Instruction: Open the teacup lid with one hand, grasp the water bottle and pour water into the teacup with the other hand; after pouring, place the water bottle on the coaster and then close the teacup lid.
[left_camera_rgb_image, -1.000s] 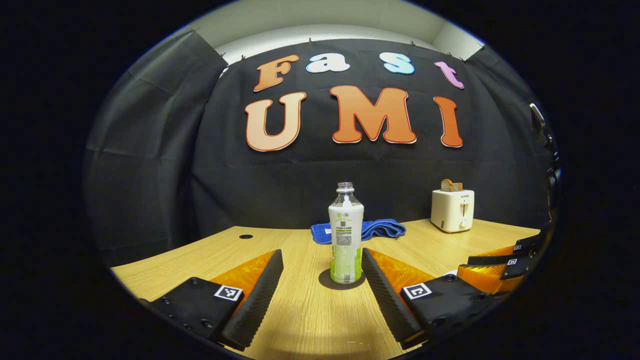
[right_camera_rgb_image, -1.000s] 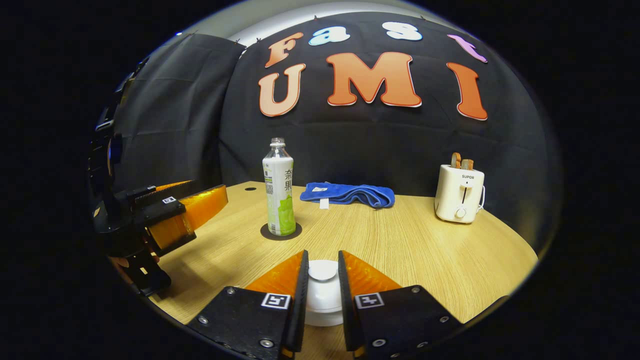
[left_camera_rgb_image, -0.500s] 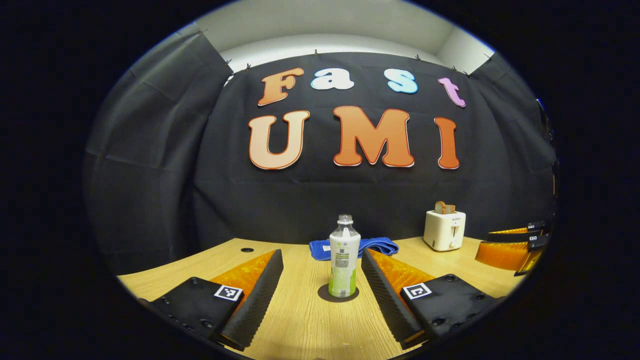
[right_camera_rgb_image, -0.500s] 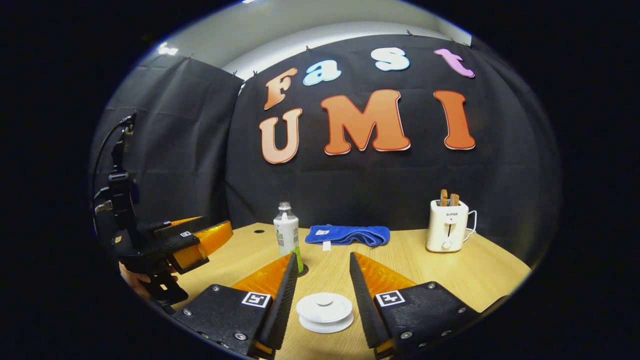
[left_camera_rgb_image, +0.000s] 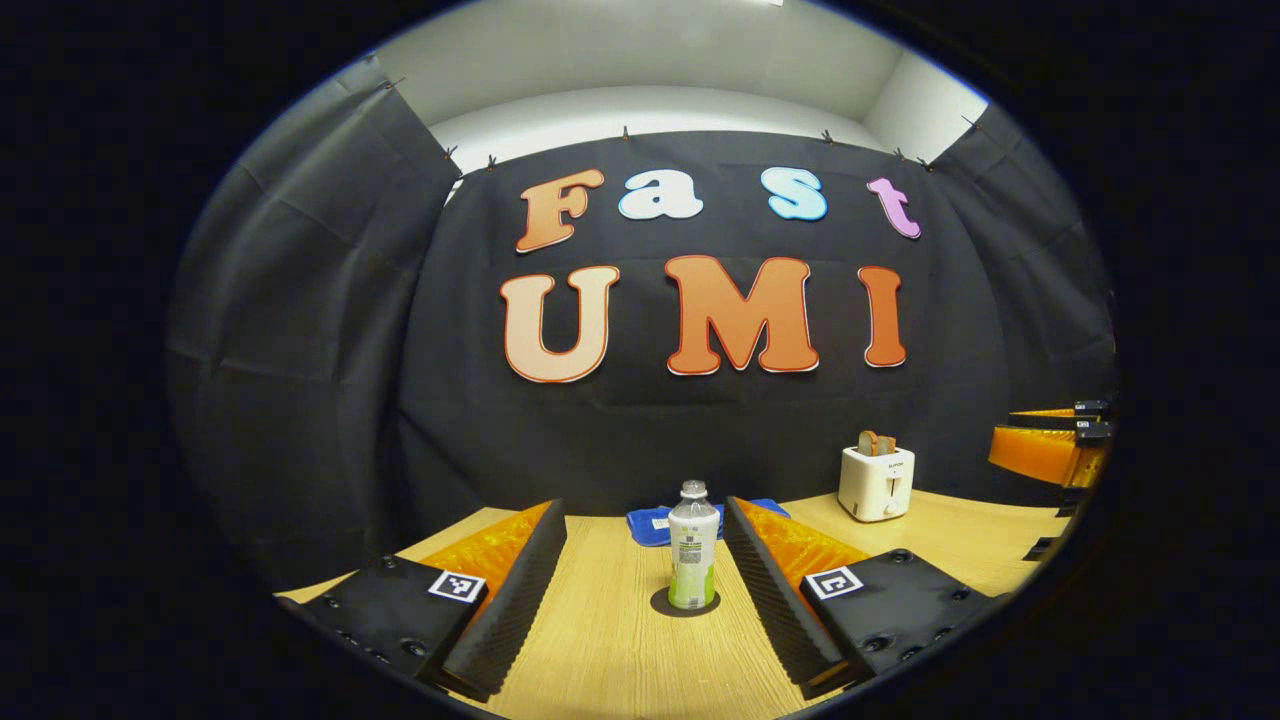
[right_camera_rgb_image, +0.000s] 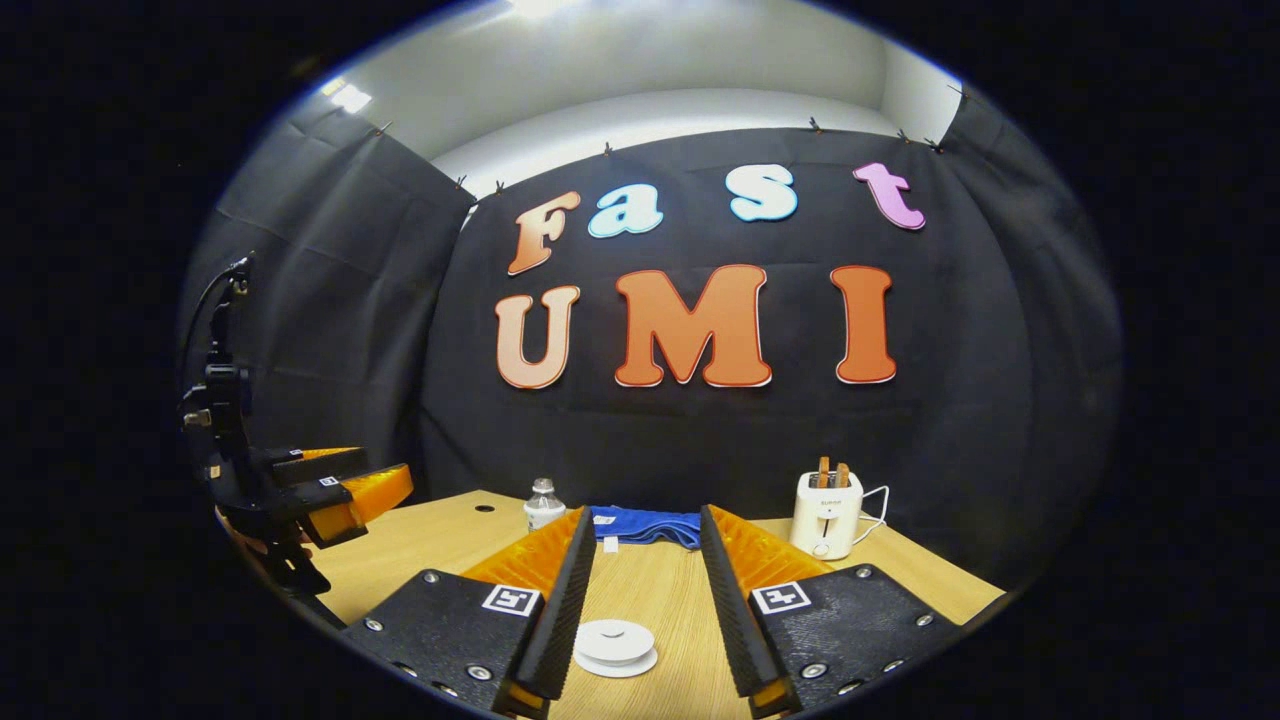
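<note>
Both tongs have drawn back, right tongs (right_camera_rgb_image: 640, 570) now open and empty off the white round teacup lid (right_camera_rgb_image: 615, 645) on the near wooden bench (right_camera_rgb_image: 900, 570), left tongs (left_camera_rgb_image: 640, 570) open and empty before the clear green-labelled water bottle (left_camera_rgb_image: 692, 550) standing on its dark round coaster (left_camera_rgb_image: 660, 603) farther off, so the task looks finished.

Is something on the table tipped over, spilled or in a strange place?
Nothing stands out. The bottle stands upright on its coaster, the lid sits level, and the cloth and toaster rest at the back. No spill shows on the table.
</note>
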